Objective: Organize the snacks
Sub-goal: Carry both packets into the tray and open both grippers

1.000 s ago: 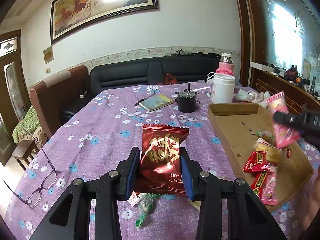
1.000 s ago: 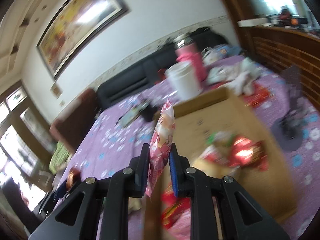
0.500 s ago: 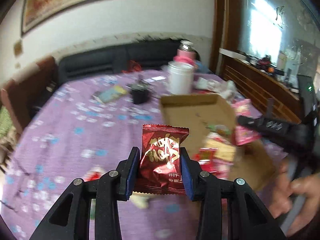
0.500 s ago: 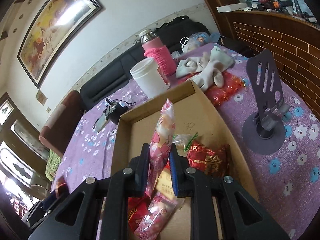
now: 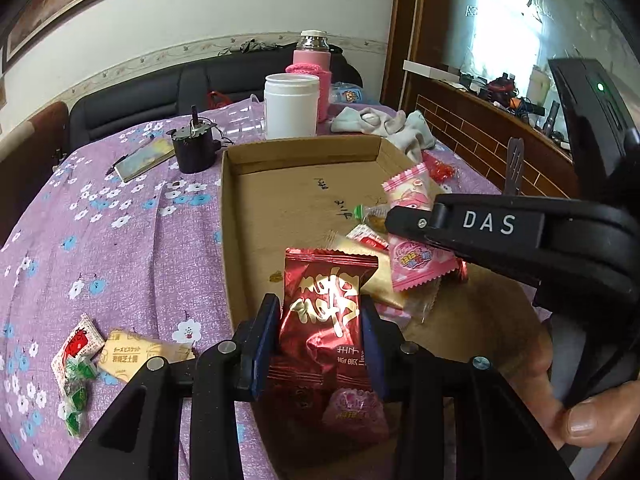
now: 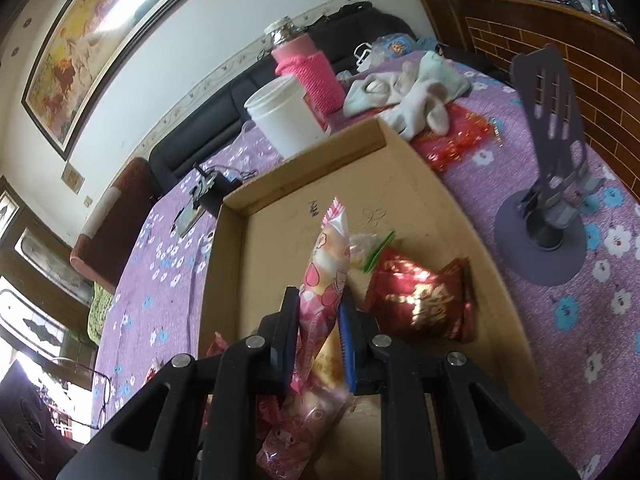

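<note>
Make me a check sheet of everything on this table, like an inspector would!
Surface: purple flowered tablecloth.
Job's things: cardboard tray holding several snack packets; red foil packet in the left gripper; pink packet in the right gripper; loose snacks lie on the cloth left of the tray.
Clutter: white jar, pink flask, socks, notebook, small black device, grey stand, glasses.
Grippers: both shut on packets over the tray.
Cables: thin wires at the black device.
Surroundings: black sofa, framed painting, brick-patterned ledge.
</note>
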Demonstrator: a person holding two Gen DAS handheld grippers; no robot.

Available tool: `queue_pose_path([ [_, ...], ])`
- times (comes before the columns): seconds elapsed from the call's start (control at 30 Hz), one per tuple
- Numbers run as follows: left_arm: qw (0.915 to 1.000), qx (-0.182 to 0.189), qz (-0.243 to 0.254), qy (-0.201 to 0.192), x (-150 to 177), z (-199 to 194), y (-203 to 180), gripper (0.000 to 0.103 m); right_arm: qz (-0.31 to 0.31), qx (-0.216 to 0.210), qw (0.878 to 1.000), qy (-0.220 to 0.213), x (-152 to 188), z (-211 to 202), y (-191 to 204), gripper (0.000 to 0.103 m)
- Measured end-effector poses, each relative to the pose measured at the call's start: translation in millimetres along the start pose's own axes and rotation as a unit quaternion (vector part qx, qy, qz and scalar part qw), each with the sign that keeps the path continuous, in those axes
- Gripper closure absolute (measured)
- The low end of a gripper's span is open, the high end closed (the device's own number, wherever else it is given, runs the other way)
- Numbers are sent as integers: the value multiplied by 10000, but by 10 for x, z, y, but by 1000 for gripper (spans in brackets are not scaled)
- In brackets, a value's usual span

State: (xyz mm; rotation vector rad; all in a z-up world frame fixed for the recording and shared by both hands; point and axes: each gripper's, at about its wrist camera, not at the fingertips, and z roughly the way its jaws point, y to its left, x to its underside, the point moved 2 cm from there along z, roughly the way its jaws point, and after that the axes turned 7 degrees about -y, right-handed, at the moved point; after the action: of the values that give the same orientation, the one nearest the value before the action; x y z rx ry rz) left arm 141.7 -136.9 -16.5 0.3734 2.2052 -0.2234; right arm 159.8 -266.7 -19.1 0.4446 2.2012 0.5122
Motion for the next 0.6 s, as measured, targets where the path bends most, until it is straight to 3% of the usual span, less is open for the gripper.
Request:
queue_pose_path([
  [0.3, 9993, -4, 331, -151, 50, -16, -64, 62, -175, 162, 9996, 126, 77, 91, 51, 84],
  [0.6, 9993, 79, 347, -150, 56, -4, -61, 61, -128, 249, 9996, 79, 59, 58, 27, 83],
])
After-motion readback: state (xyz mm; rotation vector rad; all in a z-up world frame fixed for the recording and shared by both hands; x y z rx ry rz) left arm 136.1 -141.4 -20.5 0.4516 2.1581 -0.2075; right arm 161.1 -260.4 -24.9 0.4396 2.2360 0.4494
